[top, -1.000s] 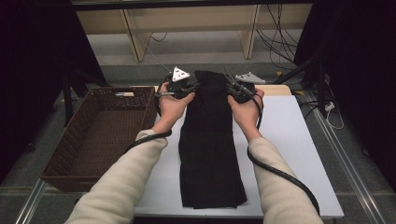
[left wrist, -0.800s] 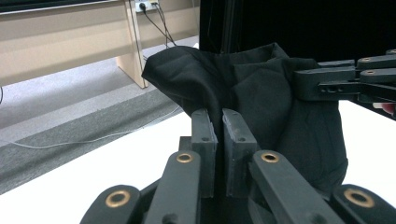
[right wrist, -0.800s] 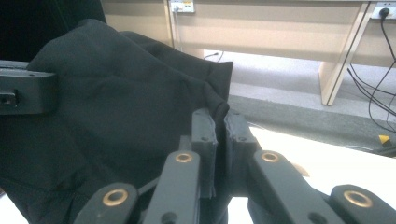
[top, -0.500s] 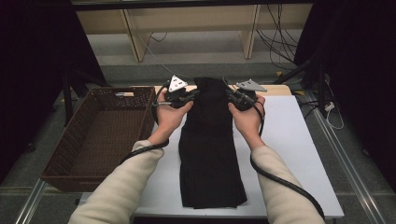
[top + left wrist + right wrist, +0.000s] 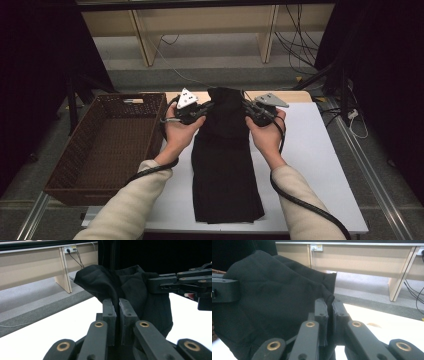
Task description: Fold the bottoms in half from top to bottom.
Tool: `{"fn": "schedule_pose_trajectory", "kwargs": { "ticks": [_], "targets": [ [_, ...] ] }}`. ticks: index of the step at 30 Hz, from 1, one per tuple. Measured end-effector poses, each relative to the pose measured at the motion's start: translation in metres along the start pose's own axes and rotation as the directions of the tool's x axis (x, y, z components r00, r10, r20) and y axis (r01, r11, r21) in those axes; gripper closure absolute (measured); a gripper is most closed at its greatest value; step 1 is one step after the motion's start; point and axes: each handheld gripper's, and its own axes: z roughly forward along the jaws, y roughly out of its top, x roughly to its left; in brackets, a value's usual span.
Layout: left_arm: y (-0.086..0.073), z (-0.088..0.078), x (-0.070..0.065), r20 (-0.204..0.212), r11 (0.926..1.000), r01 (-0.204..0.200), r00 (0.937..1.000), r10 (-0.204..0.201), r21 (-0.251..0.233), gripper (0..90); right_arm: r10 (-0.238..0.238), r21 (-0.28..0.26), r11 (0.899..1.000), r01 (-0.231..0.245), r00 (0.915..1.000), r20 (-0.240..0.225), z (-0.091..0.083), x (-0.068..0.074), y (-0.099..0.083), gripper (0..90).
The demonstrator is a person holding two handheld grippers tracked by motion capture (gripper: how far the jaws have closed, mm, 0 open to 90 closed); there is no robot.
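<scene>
High view: black garment [image 5: 224, 165] lies lengthwise on the white tabletop [image 5: 320, 165], long axis running away from the person, near hem at the front edge. Far end is lifted off the tabletop, pinched on both sides. Left gripper [image 5: 192, 111] holds the far-left corner, right gripper [image 5: 256, 112] the far-right corner, roughly level with each other, cloth bunched between them.

Left gripper view: fingers [image 5: 110, 312] closed on a fold of the garment [image 5: 130, 287]. Right gripper view: same, fingers [image 5: 321, 312] clamped on the cloth edge [image 5: 274, 295].

Key relation: both grips sit at the far end, rest of the cloth trails toward the person. My read: next move is a fold, far end brought along the long axis toward the near hem. Both hands equally placed for it. Wicker basket [image 5: 107, 145] sits to the left, beside the tabletop.
</scene>
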Motion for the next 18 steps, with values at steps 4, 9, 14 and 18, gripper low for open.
{"fn": "schedule_pose_trajectory", "kwargs": {
  "ticks": [4, 9, 14, 18],
  "targets": [
    [-0.006, -0.003, -0.004, 0.005, 0.9999, -0.01, 0.9999, 0.01, -0.007, 84.3, 0.001, -0.004, 1.0, -0.001, 1.0, -0.007, -0.004, 0.001, -0.006, 84.7],
    [-0.009, -0.007, -0.007, 0.012, 0.9999, -0.011, 0.9999, 0.011, -0.008, 84.3, 0.004, -0.011, 1.0, -0.004, 0.9999, -0.012, -0.009, 0.003, -0.011, 84.8],
    [-0.013, -0.013, -0.01, 0.021, 0.9998, -0.018, 0.9996, 0.018, -0.005, 84.3, -0.006, -0.022, 1.0, 0.006, 0.9998, -0.02, -0.014, 0.005, -0.015, 84.8],
    [-0.017, -0.016, -0.013, 0.029, 0.9997, -0.024, 0.9993, 0.024, -0.004, 84.3, -0.011, -0.025, 1.0, 0.011, 0.9997, -0.024, -0.018, 0.007, -0.02, 84.7]
  ]
}}
